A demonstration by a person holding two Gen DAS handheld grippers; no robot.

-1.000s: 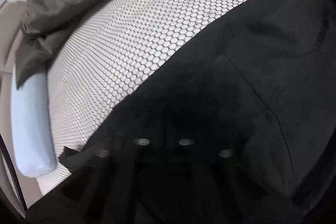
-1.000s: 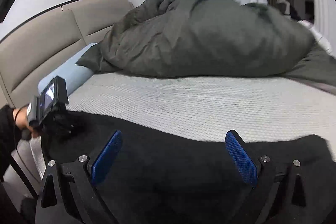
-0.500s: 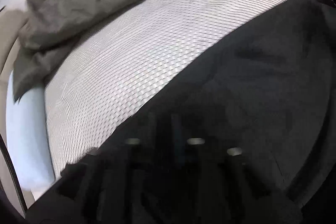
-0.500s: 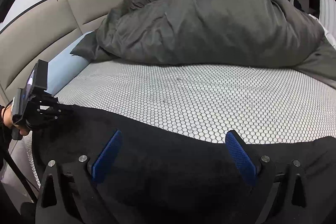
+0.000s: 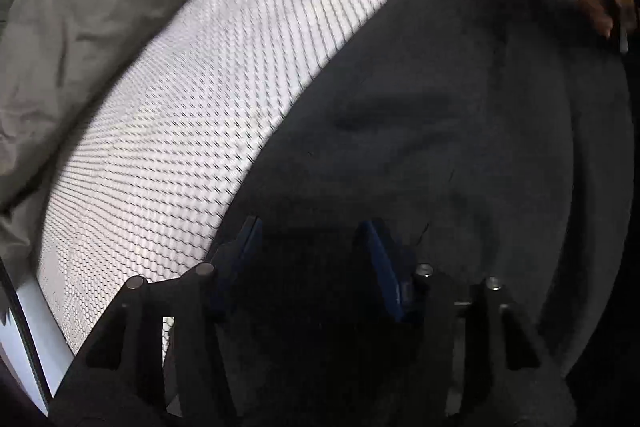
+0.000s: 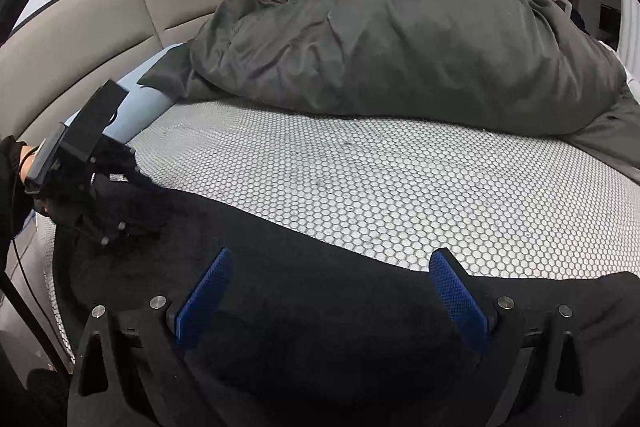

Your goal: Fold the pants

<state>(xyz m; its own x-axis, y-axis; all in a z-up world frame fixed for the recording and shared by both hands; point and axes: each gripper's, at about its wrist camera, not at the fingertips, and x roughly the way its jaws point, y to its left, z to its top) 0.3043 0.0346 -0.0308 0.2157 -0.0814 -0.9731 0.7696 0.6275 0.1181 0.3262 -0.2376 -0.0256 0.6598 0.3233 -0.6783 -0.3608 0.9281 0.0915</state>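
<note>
Black pants (image 6: 320,307) lie spread along the near side of the bed, and in the left wrist view the pants (image 5: 440,147) fill the right half. My left gripper (image 5: 314,247) points steeply down over their left end. Its jaws are opening, the blue pads stand apart and press on nothing, and dark cloth shows below the gap. From the right wrist it appears as the left gripper (image 6: 132,183), held by a hand at the far left. My right gripper (image 6: 332,291) hovers wide open above the pants' near edge, holding nothing.
A honeycomb-patterned white mattress cover (image 6: 380,187) stretches beyond the pants. A bunched grey-green duvet (image 6: 400,39) fills the back of the bed. A pale blue pillow (image 6: 148,103) lies against the beige headboard (image 6: 80,39) at the left.
My left gripper has gone from shut on the pants' left end to open, and it has rolled and shifted over the cloth. The right gripper has stayed in place.
</note>
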